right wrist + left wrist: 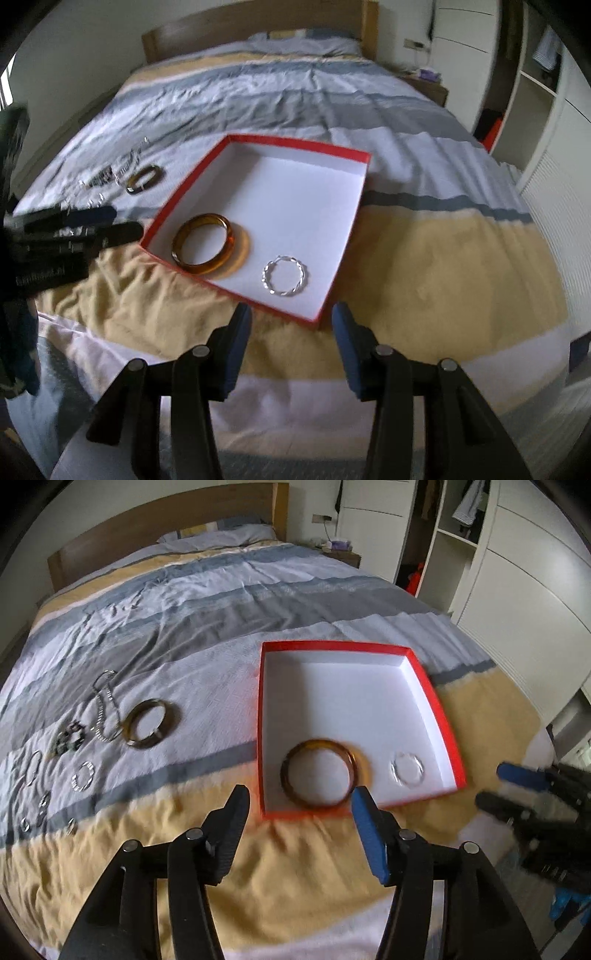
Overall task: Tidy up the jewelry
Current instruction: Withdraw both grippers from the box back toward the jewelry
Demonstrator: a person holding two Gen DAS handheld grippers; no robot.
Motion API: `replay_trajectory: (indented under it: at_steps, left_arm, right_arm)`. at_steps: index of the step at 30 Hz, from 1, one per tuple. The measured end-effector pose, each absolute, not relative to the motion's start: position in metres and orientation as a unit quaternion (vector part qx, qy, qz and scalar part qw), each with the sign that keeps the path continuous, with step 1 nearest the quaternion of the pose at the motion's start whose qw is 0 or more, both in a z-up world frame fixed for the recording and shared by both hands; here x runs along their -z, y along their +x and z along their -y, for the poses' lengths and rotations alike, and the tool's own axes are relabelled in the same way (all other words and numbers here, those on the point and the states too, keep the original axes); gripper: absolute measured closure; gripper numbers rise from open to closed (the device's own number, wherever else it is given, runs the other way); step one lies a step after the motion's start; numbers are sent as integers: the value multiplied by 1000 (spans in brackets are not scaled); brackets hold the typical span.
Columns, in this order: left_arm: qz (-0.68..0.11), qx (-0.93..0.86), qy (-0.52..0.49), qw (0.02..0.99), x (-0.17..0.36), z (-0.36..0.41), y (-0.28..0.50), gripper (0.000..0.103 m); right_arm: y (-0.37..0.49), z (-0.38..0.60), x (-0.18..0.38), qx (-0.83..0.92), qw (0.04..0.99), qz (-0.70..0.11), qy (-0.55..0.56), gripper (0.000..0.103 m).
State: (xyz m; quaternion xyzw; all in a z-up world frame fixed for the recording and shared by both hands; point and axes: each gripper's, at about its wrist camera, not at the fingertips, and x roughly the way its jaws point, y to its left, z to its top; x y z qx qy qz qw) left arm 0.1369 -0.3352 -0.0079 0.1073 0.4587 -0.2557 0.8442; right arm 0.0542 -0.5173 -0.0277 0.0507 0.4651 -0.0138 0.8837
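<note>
Jewelry partly sorted. Red box with white floor sits on bed, on the yellow-and-white band of the cover. Inside, near the front wall: amber bangle lying flat, silver twisted ring just beside it, the two apart, not touching.

Still loose on the cover, left of box: dark bangle, silver chain touching its rim, dark bead cluster, silver hoop, several small silver pieces further left, too blurred to tell apart.

Left gripper: fingers spread, nothing between them, hanging above the box's front edge over the amber bangle. No contact seen.

Right gripper: fingers parted, empty, above the box's near corner, silver twisted ring just beyond the tips.

Both views motion-blurred.
</note>
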Motion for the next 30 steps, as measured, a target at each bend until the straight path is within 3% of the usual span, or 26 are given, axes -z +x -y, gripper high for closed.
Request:
replay_trajectory:
  at_steps: [13,21,25,30]
  left_arm:
    - [-438,233,117,860,-28,238,39,41]
    - [-398,183,65,897,-68,142,8,37]
    - [-373,142,39,916,-80,88,-12,27]
    - [-354,111,-15,929,-90,25,-30,27]
  right_arm:
    - [-21,438,-29,-23,915,-400,50,59]
    - [-45,371,-70,-45,931,-360,36,59]
    - [-54,339,-84,-63,936,-346,24,59]
    - [-61,305,-96,-87,938,-334,12,59]
